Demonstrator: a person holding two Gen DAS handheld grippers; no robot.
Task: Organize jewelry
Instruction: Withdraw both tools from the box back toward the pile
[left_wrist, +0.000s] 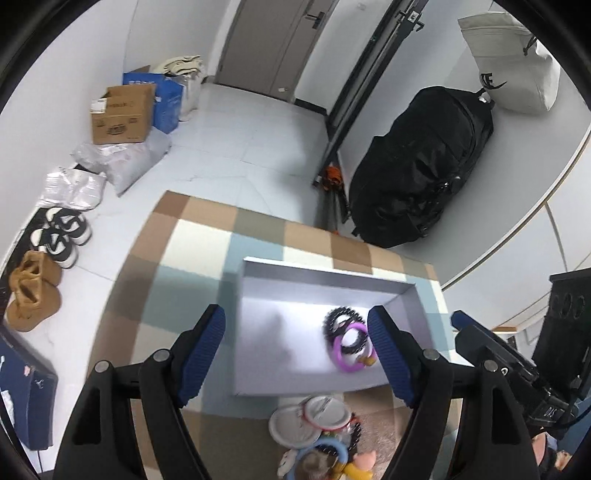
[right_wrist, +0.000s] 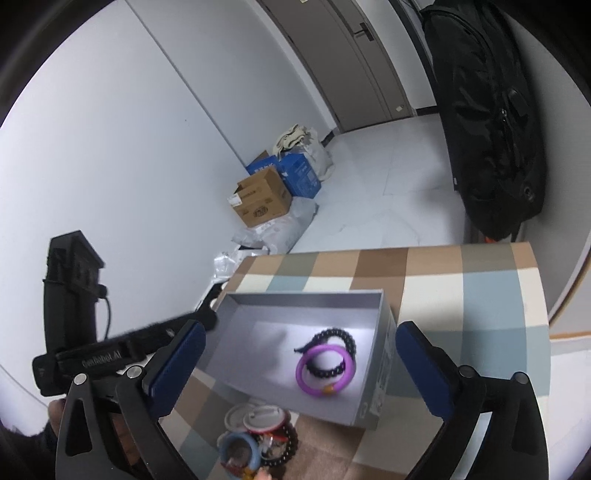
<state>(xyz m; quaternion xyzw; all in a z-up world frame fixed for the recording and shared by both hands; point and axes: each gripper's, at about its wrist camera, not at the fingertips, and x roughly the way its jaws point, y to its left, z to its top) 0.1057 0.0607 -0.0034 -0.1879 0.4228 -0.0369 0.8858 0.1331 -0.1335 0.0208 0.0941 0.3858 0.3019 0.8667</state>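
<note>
A shallow grey box (right_wrist: 373, 373) sits on a checkered cloth (right_wrist: 461, 295) in beige, brown, pale blue and cream that covers the desk. Inside the box, toward its right side, lie a purple bangle (right_wrist: 306, 384) with a small orange bead and a black beaded bracelet (right_wrist: 338, 334), the two overlapping and touching. The left gripper (left_wrist: 295, 354) hangs above the near part of the box with its blue-padded jaws apart and nothing between them; its right pad stands just beside the bracelets in that view without pressing on them. The right gripper (right_wrist: 299, 373) also hangs over the box, jaws spread wide to either side of it and holding nothing. On the cloth, just in front of the box's near edge, lies a heap of unsorted jewelry (right_wrist: 258, 439): pale round discs, a light blue ring, a dark beaded strand and small colourful pieces, blurred at the frame edge. A black backpack (left_wrist: 417, 166) leans against the wall beyond the desk, and cardboard boxes (left_wrist: 123, 114) stand on the white floor.
</note>
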